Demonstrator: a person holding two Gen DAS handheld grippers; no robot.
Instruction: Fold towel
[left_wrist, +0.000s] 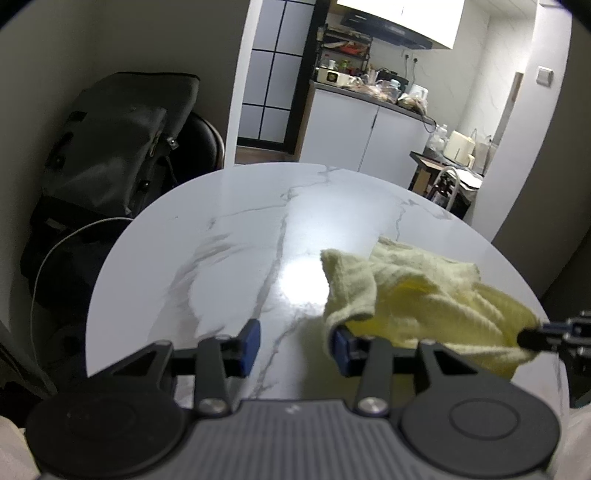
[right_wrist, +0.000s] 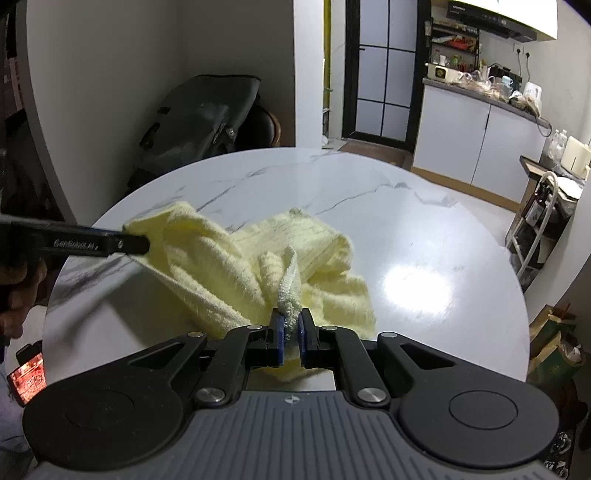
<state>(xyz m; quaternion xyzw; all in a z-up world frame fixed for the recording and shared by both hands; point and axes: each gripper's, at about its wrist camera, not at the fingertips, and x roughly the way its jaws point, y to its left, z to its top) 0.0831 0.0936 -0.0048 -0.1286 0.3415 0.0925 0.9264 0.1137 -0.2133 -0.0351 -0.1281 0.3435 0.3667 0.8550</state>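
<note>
A crumpled pale-yellow towel (left_wrist: 424, 295) (right_wrist: 258, 258) lies bunched on the round white marble table (left_wrist: 240, 221) (right_wrist: 406, 221), toward its near side. My left gripper (left_wrist: 295, 343) is open with bare tabletop between the blue pads. A towel corner drapes over its right finger (left_wrist: 341, 345). In the right wrist view that finger (right_wrist: 110, 243) comes in from the left, touching the towel's raised left edge. My right gripper (right_wrist: 291, 334) is shut on a pinched fold of towel that stands up between its pads. It also shows at the right edge as the right gripper (left_wrist: 532, 338), gripping the cloth.
A dark bag (left_wrist: 122, 147) (right_wrist: 195, 118) rests on a chair past the table's far left rim. A kitchen counter (left_wrist: 369, 96) and a small trolley (right_wrist: 543, 229) stand behind and to the right. A device with a lit red screen (right_wrist: 27, 373) sits at lower left.
</note>
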